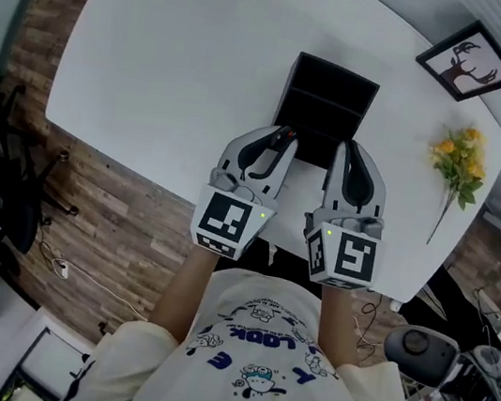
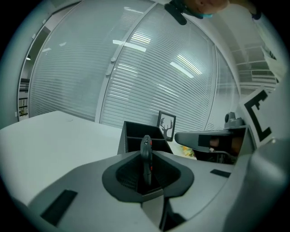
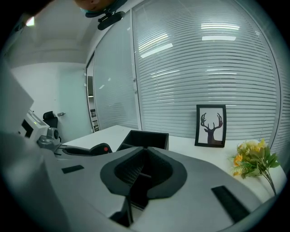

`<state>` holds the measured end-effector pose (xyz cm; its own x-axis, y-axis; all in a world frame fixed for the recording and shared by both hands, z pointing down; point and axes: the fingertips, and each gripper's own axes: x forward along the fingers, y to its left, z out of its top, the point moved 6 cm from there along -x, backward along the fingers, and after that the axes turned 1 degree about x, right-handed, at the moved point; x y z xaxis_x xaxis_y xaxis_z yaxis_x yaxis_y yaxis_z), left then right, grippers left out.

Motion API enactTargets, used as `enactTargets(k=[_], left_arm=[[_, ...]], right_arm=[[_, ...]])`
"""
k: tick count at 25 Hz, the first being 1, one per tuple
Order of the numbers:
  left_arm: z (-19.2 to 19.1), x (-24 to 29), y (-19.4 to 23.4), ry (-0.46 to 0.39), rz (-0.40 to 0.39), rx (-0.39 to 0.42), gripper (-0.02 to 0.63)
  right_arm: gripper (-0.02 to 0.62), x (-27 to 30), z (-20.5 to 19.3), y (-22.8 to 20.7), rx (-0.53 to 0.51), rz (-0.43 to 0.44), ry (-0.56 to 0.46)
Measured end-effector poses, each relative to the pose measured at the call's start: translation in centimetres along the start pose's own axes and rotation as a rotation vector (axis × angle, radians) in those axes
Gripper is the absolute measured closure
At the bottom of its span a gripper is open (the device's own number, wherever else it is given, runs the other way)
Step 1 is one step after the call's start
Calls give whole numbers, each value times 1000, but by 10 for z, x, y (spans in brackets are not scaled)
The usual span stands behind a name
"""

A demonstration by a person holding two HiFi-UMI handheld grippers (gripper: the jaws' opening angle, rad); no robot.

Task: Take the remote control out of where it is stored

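Two hand-held grippers (image 1: 282, 143) (image 1: 347, 149), one remote control (image 2: 146, 154)

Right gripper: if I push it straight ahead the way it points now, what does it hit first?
Most likely the black storage box, which sits in line beyond the right gripper, whose jaws are closed and empty. Depth to its rim is unclear.

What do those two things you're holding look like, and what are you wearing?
The left hand-held gripper and right hand-held gripper are light grey, with curved jaws lined in black ribbed pads. Each carries a cube with black-and-white square markers and a tiny green light. The person wears a white T-shirt with blue cartoon print.
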<state>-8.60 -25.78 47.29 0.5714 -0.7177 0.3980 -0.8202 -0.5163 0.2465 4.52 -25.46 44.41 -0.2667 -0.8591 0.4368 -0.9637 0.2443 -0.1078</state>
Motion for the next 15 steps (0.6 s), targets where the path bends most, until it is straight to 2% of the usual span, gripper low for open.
enactTargets(k=[4, 15], left_arm=[[7, -1, -8, 0, 6, 43, 537], [41, -25, -21, -55, 37, 42, 537]], right_arm=[[552, -5, 3, 1, 0, 7, -14], [552, -22, 27, 11, 4, 35, -63]])
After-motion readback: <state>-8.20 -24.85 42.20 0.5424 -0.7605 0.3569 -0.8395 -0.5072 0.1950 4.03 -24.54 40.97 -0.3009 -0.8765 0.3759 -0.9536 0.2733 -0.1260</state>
